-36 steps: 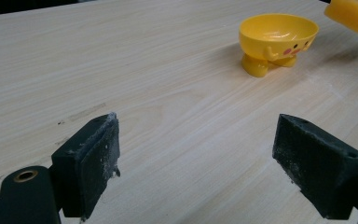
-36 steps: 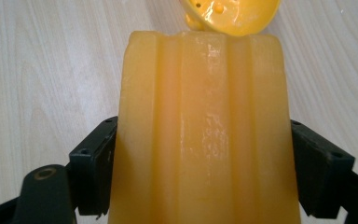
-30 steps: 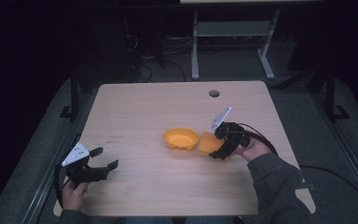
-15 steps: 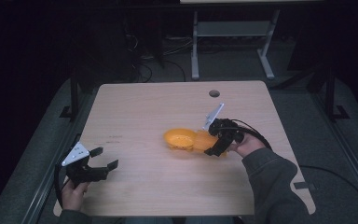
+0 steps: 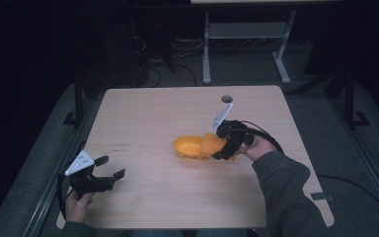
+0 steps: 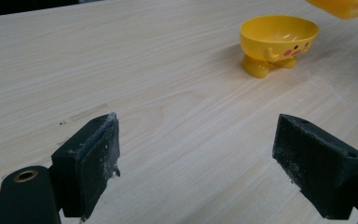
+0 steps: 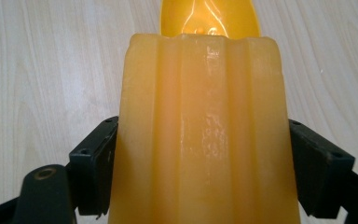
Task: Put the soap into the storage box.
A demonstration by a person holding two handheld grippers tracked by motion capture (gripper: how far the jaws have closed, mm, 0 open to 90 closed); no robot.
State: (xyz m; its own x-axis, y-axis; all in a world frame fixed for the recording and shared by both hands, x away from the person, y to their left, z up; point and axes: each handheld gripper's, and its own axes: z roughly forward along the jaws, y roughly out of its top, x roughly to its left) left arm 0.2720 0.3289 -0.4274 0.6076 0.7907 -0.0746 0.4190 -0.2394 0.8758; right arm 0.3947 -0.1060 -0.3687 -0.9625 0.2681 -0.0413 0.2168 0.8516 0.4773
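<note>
— While the surface [image 5: 143, 118] is as before, has the right claw [image 5: 220, 147] moved?
— Yes, it is now over the yellow bowl [image 5: 188, 146], gripping the orange block [image 5: 212, 143]; release seems near. The left claw [image 5: 109, 167] waits, wide.

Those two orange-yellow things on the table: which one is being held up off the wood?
The ribbed orange block, clamped between the right gripper's fingers. The yellow bowl with little feet stands on the table by itself, untouched.
</note>
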